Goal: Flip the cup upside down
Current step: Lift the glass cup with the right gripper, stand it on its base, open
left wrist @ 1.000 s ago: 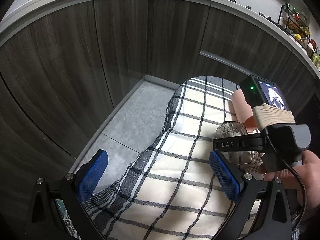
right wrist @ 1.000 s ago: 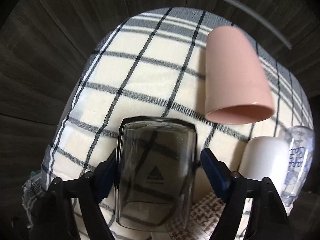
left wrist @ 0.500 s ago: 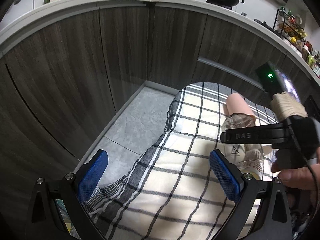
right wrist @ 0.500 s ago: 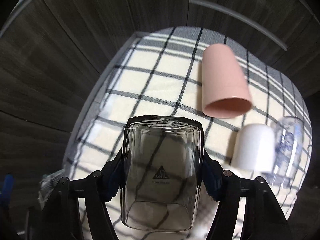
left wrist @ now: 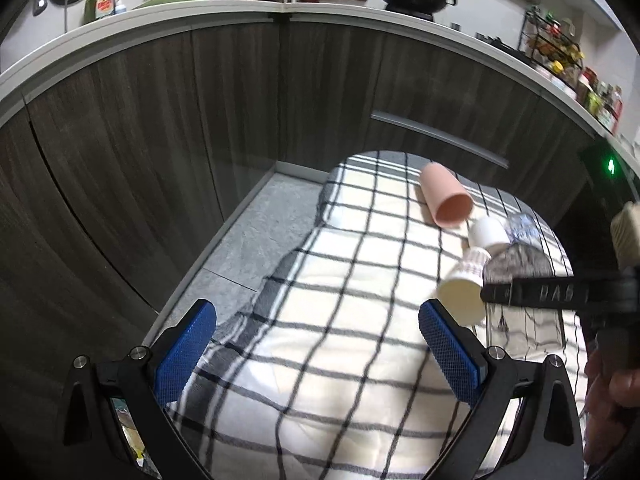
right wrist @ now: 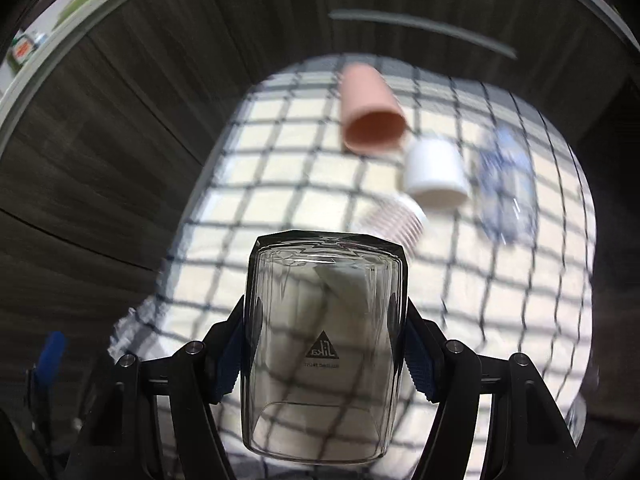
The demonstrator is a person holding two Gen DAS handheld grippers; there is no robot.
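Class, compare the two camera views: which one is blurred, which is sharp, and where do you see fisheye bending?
Right wrist view: the checked cloth and pink plastic cup are smeared by motion blur, while the clear glass tumbler in the right gripper stays sharp. Left wrist view: mostly crisp, with the white countertop edge bowed by the fisheye.

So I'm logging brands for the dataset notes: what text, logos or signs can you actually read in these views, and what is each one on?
"DAS": white letters on the black bar of the right gripper; anything further is blurred.
"Sika", mirrored, in a dark triangle: on the clear glass cup held by the right gripper; the small line beneath is unreadable.
Green bottle on the counter: red label, too small to read.
Printed clear cup: blue print, blurred.
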